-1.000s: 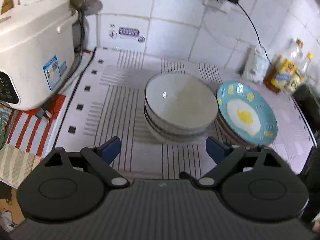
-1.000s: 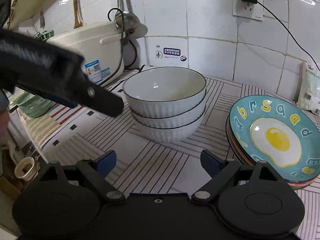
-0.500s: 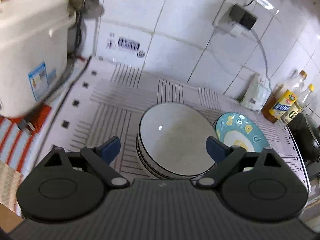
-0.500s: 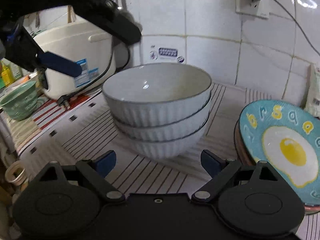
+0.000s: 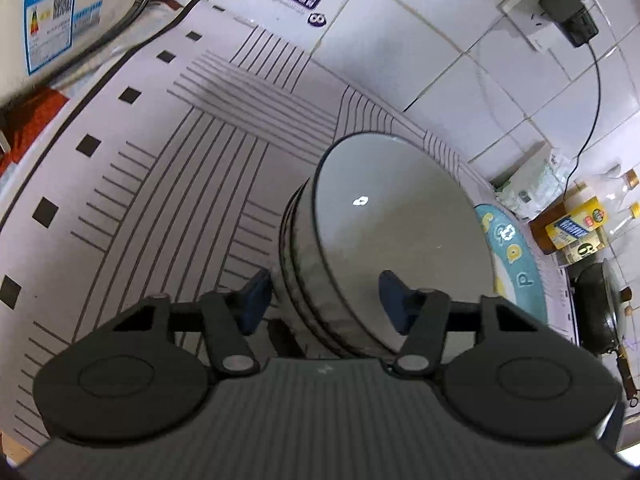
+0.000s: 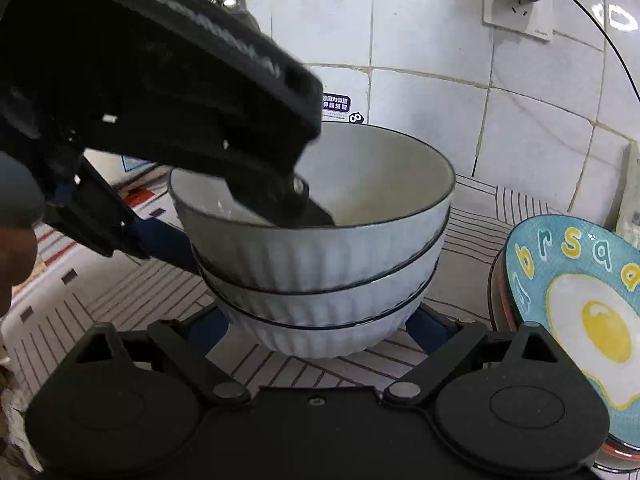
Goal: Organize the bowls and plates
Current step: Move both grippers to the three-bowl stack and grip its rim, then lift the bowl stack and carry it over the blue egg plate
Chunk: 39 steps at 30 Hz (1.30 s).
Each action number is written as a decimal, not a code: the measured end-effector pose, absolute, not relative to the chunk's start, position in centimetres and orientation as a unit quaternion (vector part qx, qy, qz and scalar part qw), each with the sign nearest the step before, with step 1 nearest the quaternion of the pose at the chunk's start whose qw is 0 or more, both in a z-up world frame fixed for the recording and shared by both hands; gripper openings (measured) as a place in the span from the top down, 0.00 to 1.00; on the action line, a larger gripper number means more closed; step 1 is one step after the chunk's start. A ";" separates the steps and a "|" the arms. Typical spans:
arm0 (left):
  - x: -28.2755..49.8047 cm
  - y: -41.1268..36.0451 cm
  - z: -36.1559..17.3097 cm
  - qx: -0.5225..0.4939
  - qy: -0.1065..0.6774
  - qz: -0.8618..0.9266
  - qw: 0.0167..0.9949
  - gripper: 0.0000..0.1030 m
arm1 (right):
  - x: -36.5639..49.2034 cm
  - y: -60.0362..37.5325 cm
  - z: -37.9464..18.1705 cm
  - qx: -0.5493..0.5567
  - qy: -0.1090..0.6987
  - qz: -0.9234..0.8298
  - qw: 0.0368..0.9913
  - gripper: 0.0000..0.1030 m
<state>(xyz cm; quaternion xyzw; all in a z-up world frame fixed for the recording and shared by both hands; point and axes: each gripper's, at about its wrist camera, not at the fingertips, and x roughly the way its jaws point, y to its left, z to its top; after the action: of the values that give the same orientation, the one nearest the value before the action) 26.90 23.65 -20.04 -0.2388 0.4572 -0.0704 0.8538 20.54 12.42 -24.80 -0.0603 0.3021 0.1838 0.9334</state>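
- The left gripper [image 5: 320, 300] has just been closing; its jaws straddle the wall of the top bowl [image 5: 400, 236], one finger inside and one outside, not yet pressing.
- The right gripper [image 6: 316, 330] is open, low at the bowl stack [image 6: 320, 280], a finger on each side of the bottom bowl.
- The egg plate [image 6: 592, 312] lies just right of the stack, on the striped mat [image 5: 168, 168].

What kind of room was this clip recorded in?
Most likely a home kitchen counter: a stack of bowls and an egg-pattern plate sit on a striped mat against a white tiled wall, with oil bottles and a pan nearby.
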 end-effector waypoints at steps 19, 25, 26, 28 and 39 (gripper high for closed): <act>25.0 23.3 -18.7 -0.206 0.440 -0.102 0.868 0.49 | 20.5 10.5 -24.7 -0.039 0.296 0.211 0.931 0.05; 23.9 22.1 -17.0 -0.175 0.430 -0.120 0.878 0.49 | 18.9 9.3 -24.3 -0.028 0.268 0.207 0.941 0.05; 23.8 21.9 -16.7 -0.176 0.428 -0.123 0.878 0.49 | 18.6 9.0 -24.0 -0.026 0.263 0.206 0.942 0.05; 23.6 21.4 -16.1 -0.175 0.426 -0.131 0.878 0.49 | 18.2 8.4 -23.6 -0.025 0.257 0.201 0.945 0.05; 24.9 15.4 -13.5 -0.145 0.421 -0.181 0.877 0.49 | 16.2 3.8 -21.2 -0.026 0.229 0.152 0.961 0.05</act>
<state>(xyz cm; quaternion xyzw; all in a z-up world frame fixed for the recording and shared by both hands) 24.89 15.41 -13.50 -0.1454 0.4208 -0.1812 0.8769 16.22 3.82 -21.24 -0.0260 0.2292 0.1520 0.9611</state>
